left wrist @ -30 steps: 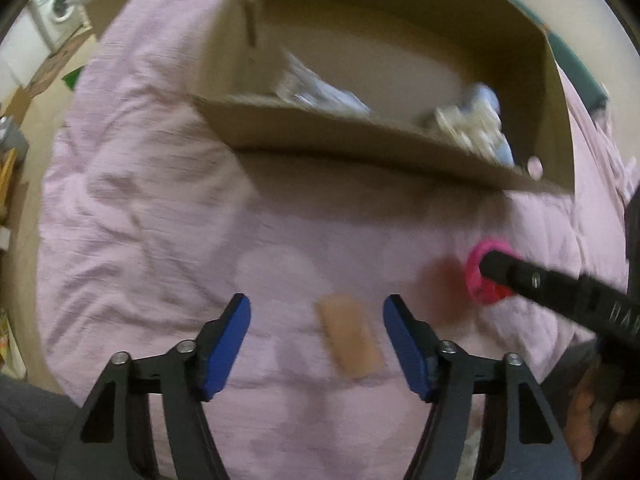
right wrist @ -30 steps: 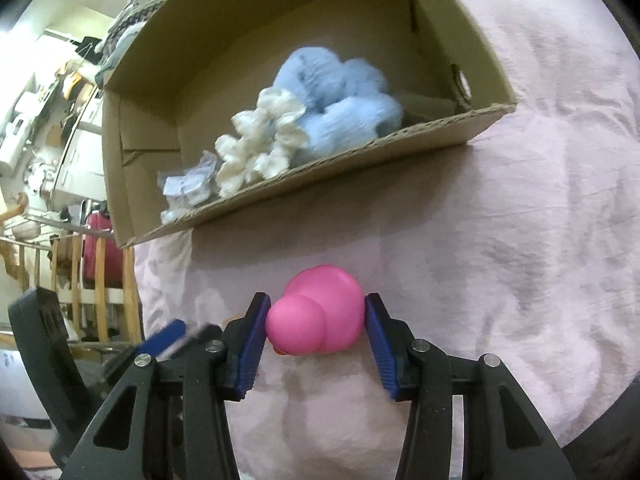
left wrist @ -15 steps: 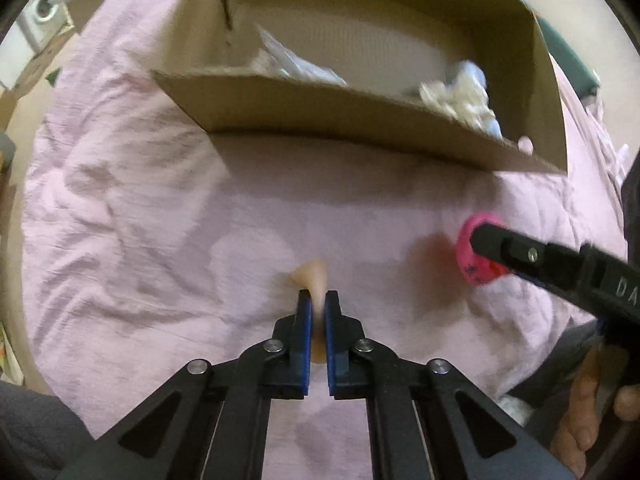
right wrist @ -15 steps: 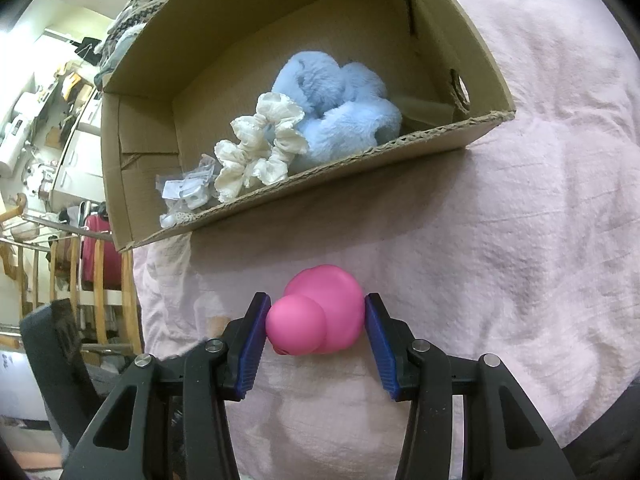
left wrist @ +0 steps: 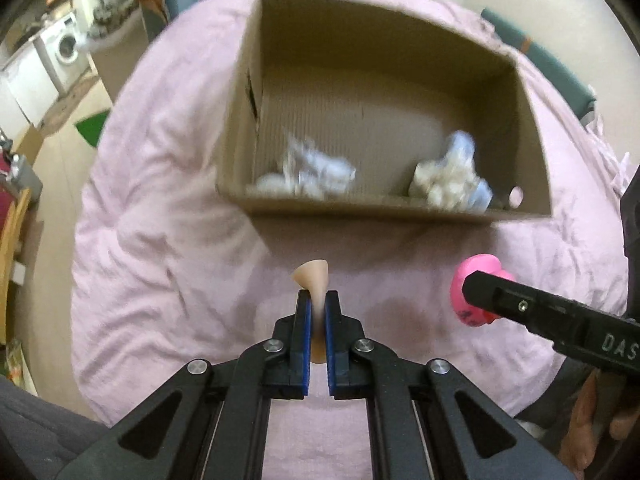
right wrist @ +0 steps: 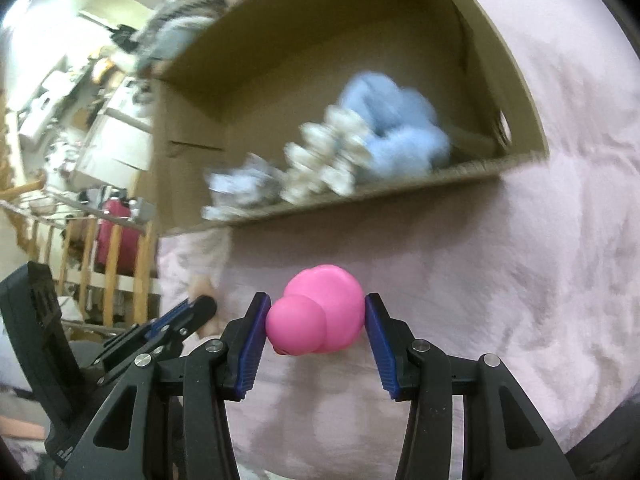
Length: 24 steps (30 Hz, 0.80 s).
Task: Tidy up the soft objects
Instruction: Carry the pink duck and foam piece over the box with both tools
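My left gripper (left wrist: 317,304) is shut on a flat beige sponge (left wrist: 314,276), squeezed thin and held above the pink bedspread (left wrist: 160,208). My right gripper (right wrist: 316,316) is shut on a pink rubber duck (right wrist: 320,312), which also shows in the left wrist view (left wrist: 468,292). The open cardboard box (left wrist: 360,210) lies ahead of both. Inside it are a blue plush (right wrist: 396,132), a cream scrunchie (right wrist: 332,160) and a crumpled clear packet (left wrist: 316,168). The left gripper shows at the lower left of the right wrist view (right wrist: 200,308).
The box sits on the bed, its near wall facing me. A washing machine (left wrist: 64,46) and floor lie far left. A wooden railing (right wrist: 112,272) with a pink item behind it stands left of the bed. A teal object (left wrist: 552,68) lies behind the box.
My left gripper closed on the sponge lying on the bed and has lifted it toward the box. My right gripper has kept the duck and risen, tilting toward the box.
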Each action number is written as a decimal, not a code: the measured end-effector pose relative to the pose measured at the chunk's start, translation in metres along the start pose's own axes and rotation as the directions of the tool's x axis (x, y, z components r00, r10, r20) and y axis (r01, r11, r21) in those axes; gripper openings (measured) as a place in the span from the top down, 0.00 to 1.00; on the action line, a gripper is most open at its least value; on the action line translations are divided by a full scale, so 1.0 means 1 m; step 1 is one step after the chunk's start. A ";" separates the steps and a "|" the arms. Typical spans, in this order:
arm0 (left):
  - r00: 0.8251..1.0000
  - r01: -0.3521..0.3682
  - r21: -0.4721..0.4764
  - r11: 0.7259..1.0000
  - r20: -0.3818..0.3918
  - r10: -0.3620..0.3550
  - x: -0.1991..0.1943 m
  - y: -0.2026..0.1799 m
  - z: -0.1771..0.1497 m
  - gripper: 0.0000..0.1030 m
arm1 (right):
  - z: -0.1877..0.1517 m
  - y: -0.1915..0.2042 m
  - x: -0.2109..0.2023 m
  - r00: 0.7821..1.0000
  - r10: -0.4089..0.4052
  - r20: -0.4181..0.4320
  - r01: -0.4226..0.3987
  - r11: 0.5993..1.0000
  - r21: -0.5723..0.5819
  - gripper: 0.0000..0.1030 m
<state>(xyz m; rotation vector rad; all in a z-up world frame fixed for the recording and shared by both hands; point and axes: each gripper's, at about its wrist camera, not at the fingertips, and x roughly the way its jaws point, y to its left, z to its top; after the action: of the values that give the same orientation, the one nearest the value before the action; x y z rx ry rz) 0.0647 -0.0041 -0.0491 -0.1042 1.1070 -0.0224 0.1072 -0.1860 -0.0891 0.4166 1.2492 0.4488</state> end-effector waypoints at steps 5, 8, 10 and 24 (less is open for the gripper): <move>0.996 0.028 -0.004 1.000 0.084 -0.027 -0.022 0.000 0.028 0.94 | 0.012 0.028 -0.032 0.988 0.119 0.098 -0.108 0.988 -0.108 0.51; 0.991 0.042 -0.010 0.999 0.125 -0.041 -0.037 0.003 0.042 0.94 | 0.025 0.043 -0.050 0.978 0.145 0.149 -0.118 0.977 -0.177 0.51; 0.988 0.046 -0.003 0.999 0.146 -0.045 -0.043 0.003 0.052 0.94 | 0.035 0.048 -0.059 0.971 0.157 0.178 -0.122 0.973 -0.196 0.51; 0.953 -0.019 0.032 0.999 0.303 0.009 -0.007 0.007 0.101 0.94 | 0.070 0.016 -0.036 0.967 0.059 0.246 -0.028 0.992 -0.125 0.51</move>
<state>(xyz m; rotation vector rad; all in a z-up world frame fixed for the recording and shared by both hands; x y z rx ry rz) 0.1517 0.0107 0.0009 -0.0659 0.8001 -0.0124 0.1641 -0.1957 -0.0334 0.3855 0.9655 0.4909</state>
